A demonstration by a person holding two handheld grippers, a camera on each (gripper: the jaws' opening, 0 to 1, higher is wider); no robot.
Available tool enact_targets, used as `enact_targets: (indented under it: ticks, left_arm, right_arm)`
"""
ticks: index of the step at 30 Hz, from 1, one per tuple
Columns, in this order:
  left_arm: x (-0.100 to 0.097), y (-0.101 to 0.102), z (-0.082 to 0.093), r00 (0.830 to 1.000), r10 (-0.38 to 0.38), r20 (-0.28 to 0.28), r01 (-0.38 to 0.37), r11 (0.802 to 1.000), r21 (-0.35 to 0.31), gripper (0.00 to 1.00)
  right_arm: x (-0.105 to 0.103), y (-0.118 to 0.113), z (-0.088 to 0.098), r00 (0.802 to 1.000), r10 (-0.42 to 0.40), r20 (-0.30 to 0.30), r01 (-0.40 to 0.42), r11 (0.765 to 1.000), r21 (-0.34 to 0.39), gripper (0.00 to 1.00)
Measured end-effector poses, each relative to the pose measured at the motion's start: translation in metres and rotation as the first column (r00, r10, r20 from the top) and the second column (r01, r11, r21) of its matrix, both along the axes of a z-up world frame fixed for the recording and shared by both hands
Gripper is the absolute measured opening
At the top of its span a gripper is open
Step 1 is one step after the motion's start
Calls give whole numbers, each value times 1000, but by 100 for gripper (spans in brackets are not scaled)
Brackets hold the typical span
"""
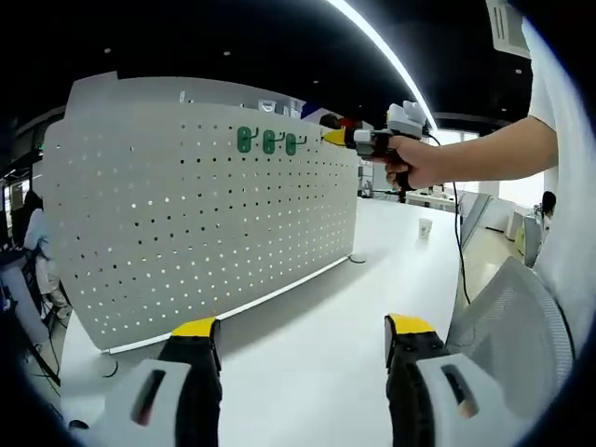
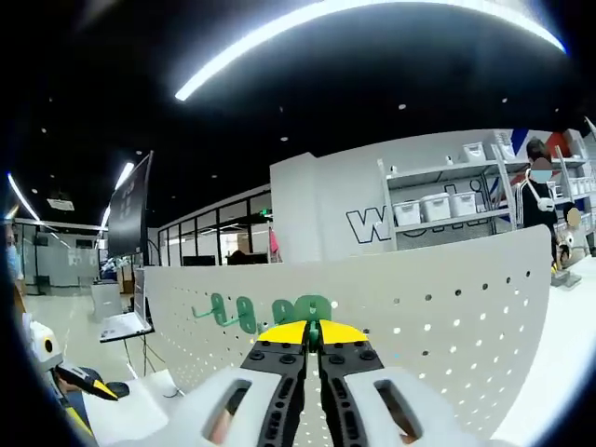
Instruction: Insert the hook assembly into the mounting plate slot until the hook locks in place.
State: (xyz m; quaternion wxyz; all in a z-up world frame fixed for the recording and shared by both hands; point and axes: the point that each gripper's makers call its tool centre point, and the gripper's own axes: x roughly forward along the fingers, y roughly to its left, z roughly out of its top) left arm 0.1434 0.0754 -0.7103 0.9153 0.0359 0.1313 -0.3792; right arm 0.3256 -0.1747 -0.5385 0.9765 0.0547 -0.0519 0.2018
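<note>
A white perforated mounting plate stands upright on a white table. Three green hooks hang in a row near its top edge. Just right of them, a person's hand holds my right gripper with its yellow tips at the plate. In the right gripper view, my right gripper is shut on a green hook pressed against the mounting plate, with the other green hooks to its left. My left gripper stands open low over the table, holding nothing.
A paper cup sits far back on the table. A mesh chair back is at the right. A person stands beyond the plate's left end. Shelves with bins and another person are behind.
</note>
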Motion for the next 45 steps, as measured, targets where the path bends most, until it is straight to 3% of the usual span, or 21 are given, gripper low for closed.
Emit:
enact_targets:
  ticks: [20, 22, 35, 45]
  left_arm:
    - [1, 9, 1, 999, 43, -5, -43, 999, -13, 72]
    - [1, 9, 1, 999, 44, -6, -44, 999, -14, 72]
    - [6, 12, 3, 998, 64, -7, -65, 998, -26, 71]
    - [7, 10, 3, 998, 66, -10, -67, 997, -32, 70]
  right_arm:
    - [22, -1, -5, 999, -39, 3, 39, 997, -60, 1]
    - [23, -1, -7, 999, -46, 8, 47, 995, -91, 1]
    - [32, -4, -12, 998, -66, -1, 65, 994, -88, 1]
    - [34, 0, -13, 989, -145, 20, 146, 976, -164, 1]
